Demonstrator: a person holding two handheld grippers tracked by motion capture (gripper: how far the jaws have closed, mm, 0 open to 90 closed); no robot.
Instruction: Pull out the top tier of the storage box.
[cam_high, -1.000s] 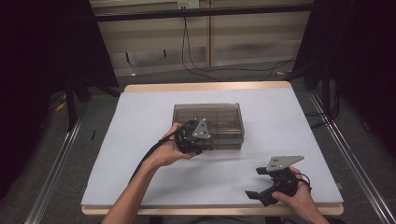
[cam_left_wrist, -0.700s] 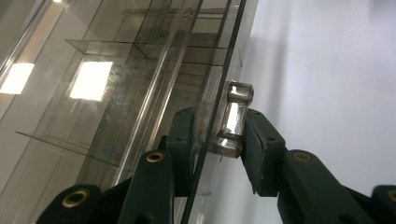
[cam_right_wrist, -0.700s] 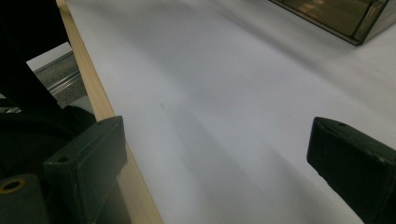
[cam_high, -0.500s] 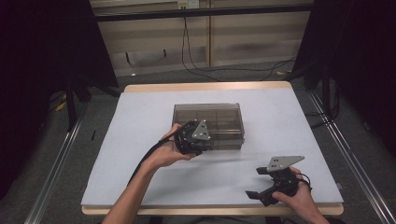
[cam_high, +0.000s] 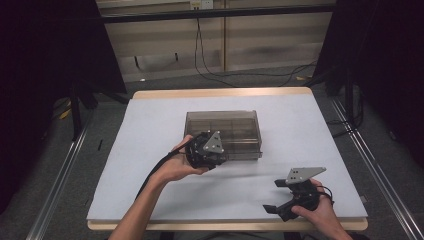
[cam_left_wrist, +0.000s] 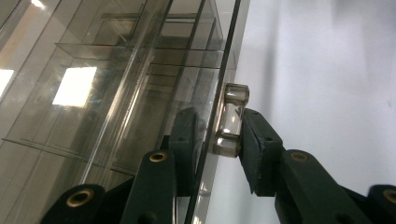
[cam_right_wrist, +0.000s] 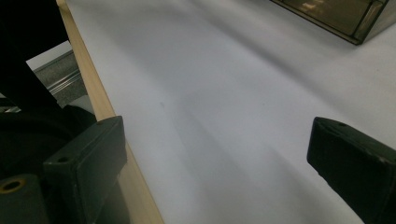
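Note:
A smoky transparent compartment box (cam_high: 222, 127) stands in the middle of the white table (cam_high: 150, 150). My left gripper (cam_high: 221, 151) is at the box's front edge. In the left gripper view its jaws have just been closing. They now pinch the clear latch (cam_left_wrist: 231, 119) and the front wall of the box (cam_left_wrist: 116, 93) between the pads of the left gripper (cam_left_wrist: 217, 137). My right gripper (cam_high: 272, 196) rests near the table's front right corner. In its own view the right gripper (cam_right_wrist: 217, 154) stands open over bare table, with a corner of the box (cam_right_wrist: 336, 14) far off.
The table's wooden rim (cam_right_wrist: 100, 98) runs just beside the right gripper's left jaw. Metal rails (cam_high: 60, 170) flank the table on the floor. Cables (cam_high: 210, 65) hang at the back wall.

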